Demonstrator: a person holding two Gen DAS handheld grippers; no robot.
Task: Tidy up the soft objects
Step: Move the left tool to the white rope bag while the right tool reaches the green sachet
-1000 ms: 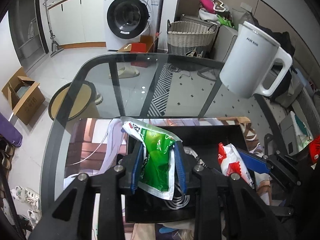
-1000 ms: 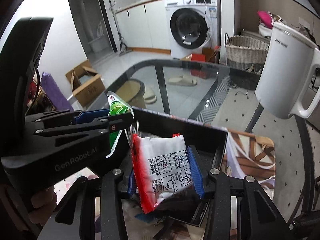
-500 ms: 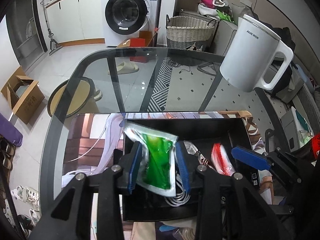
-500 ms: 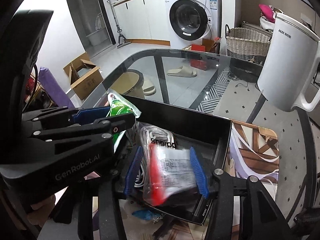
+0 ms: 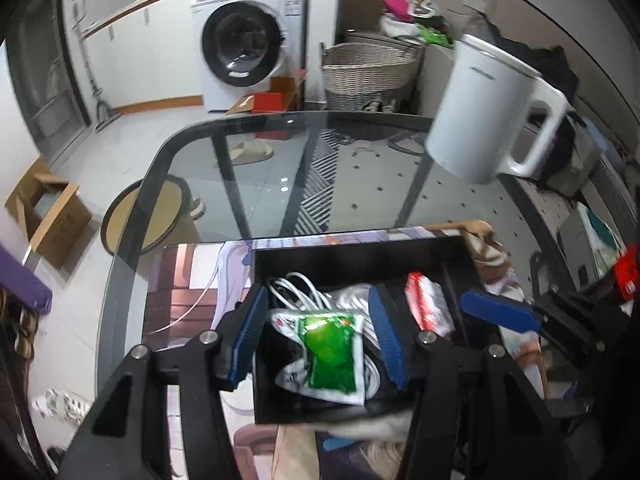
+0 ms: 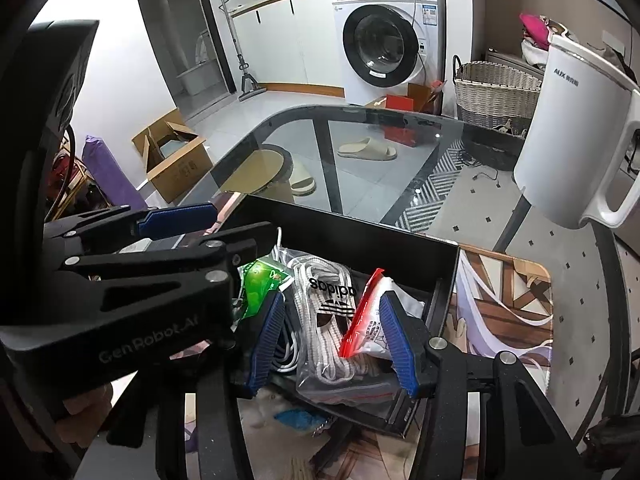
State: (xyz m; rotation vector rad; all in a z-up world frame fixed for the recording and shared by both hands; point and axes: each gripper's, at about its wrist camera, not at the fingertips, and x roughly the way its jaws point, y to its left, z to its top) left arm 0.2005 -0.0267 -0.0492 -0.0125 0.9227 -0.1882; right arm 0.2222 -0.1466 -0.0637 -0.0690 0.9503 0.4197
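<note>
A green and white packet lies loose in the black tray, between the wide-open jaws of my left gripper. It also shows in the right wrist view. A red and white packet leans in the tray against the right pad of my open right gripper; it also shows in the left wrist view. A clear bag of white adidas laces and white cables lie under them.
The tray sits on a printed mat on a glass table. A white kettle stands at the far right. A washing machine, wicker basket and cardboard box are on the floor beyond.
Both grippers lowered over the tray and opened. The green packet dropped out of the left jaws and the red and white packet out of the right jaws into the tray.
</note>
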